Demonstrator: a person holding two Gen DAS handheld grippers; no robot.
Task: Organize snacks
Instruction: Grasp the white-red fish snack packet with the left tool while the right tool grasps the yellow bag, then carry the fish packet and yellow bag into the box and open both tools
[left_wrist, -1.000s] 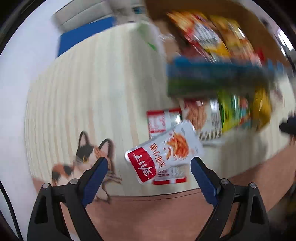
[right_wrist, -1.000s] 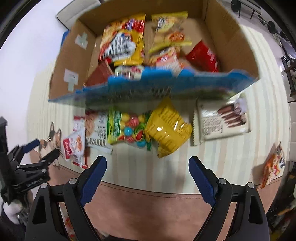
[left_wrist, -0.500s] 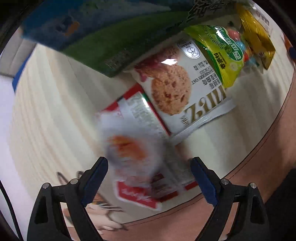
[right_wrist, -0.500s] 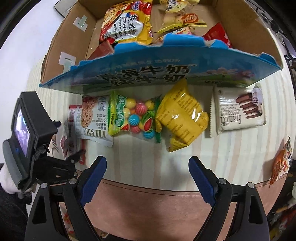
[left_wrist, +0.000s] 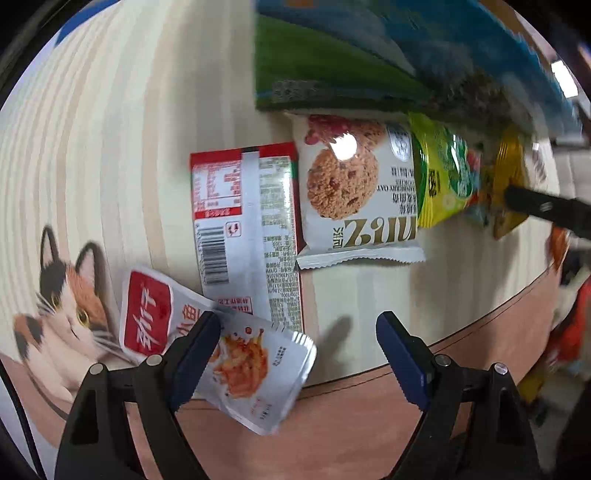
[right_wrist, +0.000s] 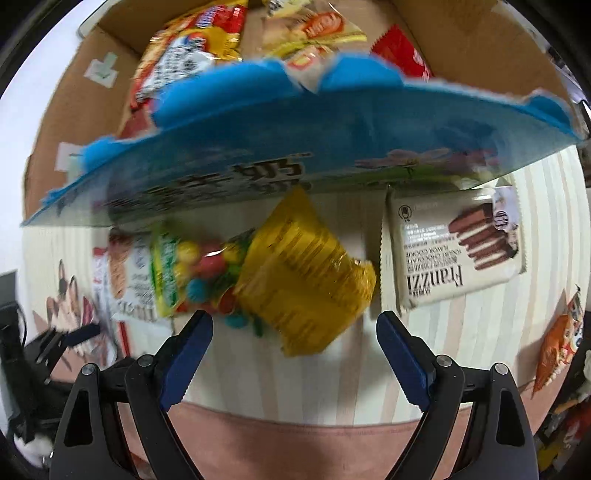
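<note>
The left gripper (left_wrist: 295, 334) is closing its fingers over a white-and-red pouch (left_wrist: 229, 354) lying against its left finger. The right gripper (right_wrist: 295, 334) is spread wide above a yellow bag (right_wrist: 303, 277) on the surface (right_wrist: 332, 373).

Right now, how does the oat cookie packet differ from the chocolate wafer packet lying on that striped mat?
The oat cookie packet is white and pictures a round brown cookie; the chocolate wafer packet is beige and pictures stacked dark wafers with cream.

The cookie packet is partly overlapped by the green candy bag; the wafer packet lies apart from its neighbours.

Both lie flat, sealed, outside the cardboard box.
</note>
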